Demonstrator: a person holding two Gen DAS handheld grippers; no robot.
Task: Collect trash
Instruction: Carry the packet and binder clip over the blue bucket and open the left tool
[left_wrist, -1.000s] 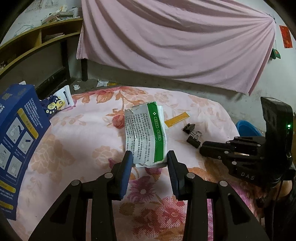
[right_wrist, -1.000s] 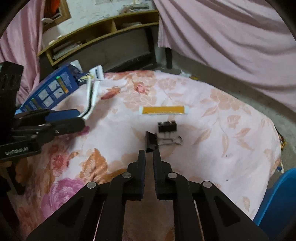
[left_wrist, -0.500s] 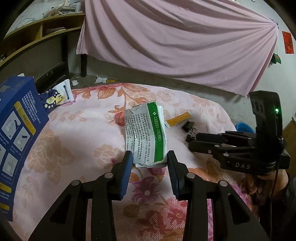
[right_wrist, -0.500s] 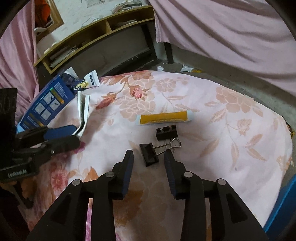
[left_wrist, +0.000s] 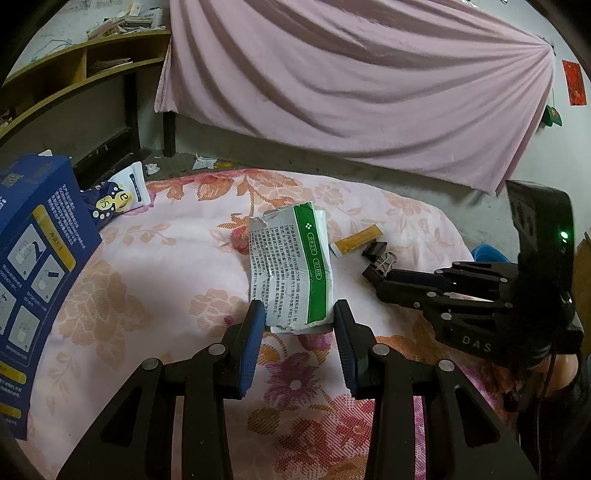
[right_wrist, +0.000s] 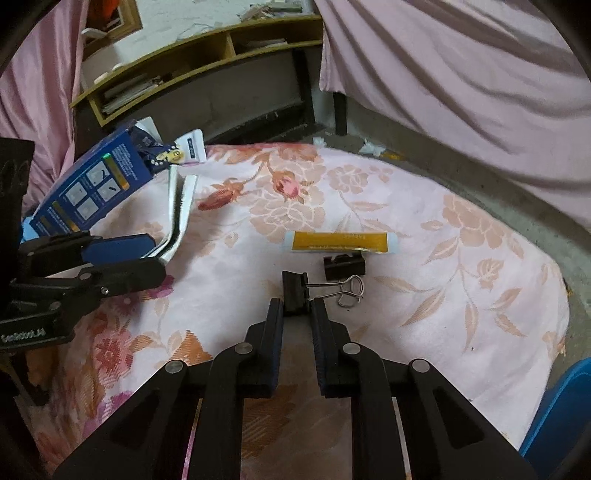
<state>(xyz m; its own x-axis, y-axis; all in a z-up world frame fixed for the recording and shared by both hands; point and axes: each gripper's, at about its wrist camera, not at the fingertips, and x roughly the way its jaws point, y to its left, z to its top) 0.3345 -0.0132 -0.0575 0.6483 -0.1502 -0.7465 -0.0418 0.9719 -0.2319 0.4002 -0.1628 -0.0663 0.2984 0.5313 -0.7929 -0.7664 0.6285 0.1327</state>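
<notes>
Right wrist view shows the right gripper (right_wrist: 297, 306) closing its fingers around the black binder clip (right_wrist: 295, 291); pinch the body squarely, while the left gripper (left_wrist: 299, 314) grips the green-and-white sachet (left_wrist: 291, 266).

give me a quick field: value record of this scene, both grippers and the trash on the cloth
surface: floral pink cloth
left gripper: jaws on either side of the green-striped packet, which sits between them
right gripper: jaws closing, black binder clip between them
second clip: lies just beyond, untouched
yellow sachet: flat on the cloth, past the clips
blue box: at the cloth's far left edge
blue bin: lower right, off the cloth
</notes>
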